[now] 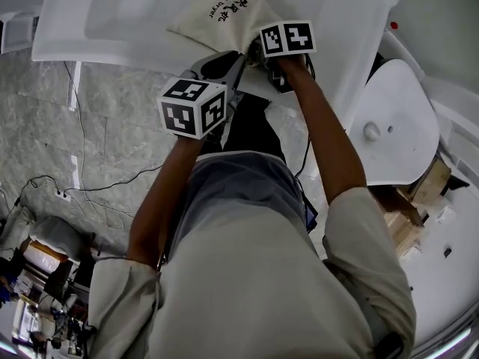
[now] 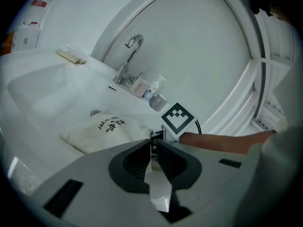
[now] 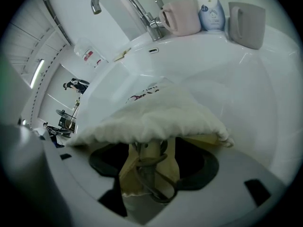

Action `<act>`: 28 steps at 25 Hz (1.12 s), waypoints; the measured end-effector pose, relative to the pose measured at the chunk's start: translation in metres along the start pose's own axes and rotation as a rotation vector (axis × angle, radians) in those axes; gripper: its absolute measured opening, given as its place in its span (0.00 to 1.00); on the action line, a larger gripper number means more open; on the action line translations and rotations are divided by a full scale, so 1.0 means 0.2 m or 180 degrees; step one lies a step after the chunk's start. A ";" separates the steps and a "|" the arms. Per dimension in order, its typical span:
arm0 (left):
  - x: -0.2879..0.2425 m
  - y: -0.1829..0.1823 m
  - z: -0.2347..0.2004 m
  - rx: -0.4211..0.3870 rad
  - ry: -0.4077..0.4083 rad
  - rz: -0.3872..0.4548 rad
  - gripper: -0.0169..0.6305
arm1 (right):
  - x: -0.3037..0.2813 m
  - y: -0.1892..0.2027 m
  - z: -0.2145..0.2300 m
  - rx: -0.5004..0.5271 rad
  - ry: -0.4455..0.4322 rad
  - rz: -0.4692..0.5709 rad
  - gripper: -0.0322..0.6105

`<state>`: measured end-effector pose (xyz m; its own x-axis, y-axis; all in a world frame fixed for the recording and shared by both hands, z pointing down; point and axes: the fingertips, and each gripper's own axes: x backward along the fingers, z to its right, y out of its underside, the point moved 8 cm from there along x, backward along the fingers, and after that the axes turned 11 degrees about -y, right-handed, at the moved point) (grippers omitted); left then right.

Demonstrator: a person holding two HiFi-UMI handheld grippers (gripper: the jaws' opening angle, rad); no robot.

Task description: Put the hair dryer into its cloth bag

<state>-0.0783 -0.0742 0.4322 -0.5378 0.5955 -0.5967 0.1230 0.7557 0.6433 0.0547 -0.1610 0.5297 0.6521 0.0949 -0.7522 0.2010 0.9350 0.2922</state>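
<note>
— Fingers [image 2: 137, 163] of the left gripper [image 2: 154, 143]?
— Pressed nearly together on a pale strip [image 2: 158, 186].
— And the right gripper [image 3: 151, 148]?
— Pinching the gathered neck of the cloth bag [image 3: 156, 112], which lies in the sink [image 3: 246, 79], printed "Hair Dryer" beside brush characters.
— Other print?
— "Dove" on the bottle [image 3: 210, 11] by the tap [image 3: 128, 6].

Head view: steeply down on sink [image 1: 112, 21]. Gripper views: close, along jaws. All three share bag [image 1: 217, 13].
</note>
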 end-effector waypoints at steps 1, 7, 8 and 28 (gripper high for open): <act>0.01 0.00 0.00 -0.0006 0.0004 -0.0005 0.07 | 0.01 0.00 -0.01 0.0001 0.0000 0.0008 0.51; 0.03 0.02 0.01 -0.0005 0.0028 -0.0005 0.07 | 0.06 0.03 -0.02 -0.0006 0.0030 0.0097 0.51; 0.04 0.02 0.01 -0.0002 0.0030 0.0002 0.07 | 0.07 0.04 -0.02 -0.0009 0.0036 0.0108 0.51; 0.16 -0.02 -0.01 0.0106 0.0061 0.0156 0.07 | 0.26 0.14 -0.04 -0.0105 -0.0027 0.0454 0.45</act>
<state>-0.0973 -0.0580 0.4108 -0.5463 0.6269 -0.5555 0.1769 0.7345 0.6551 0.0877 -0.1260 0.4943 0.6785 0.2249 -0.6993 0.0818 0.9229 0.3762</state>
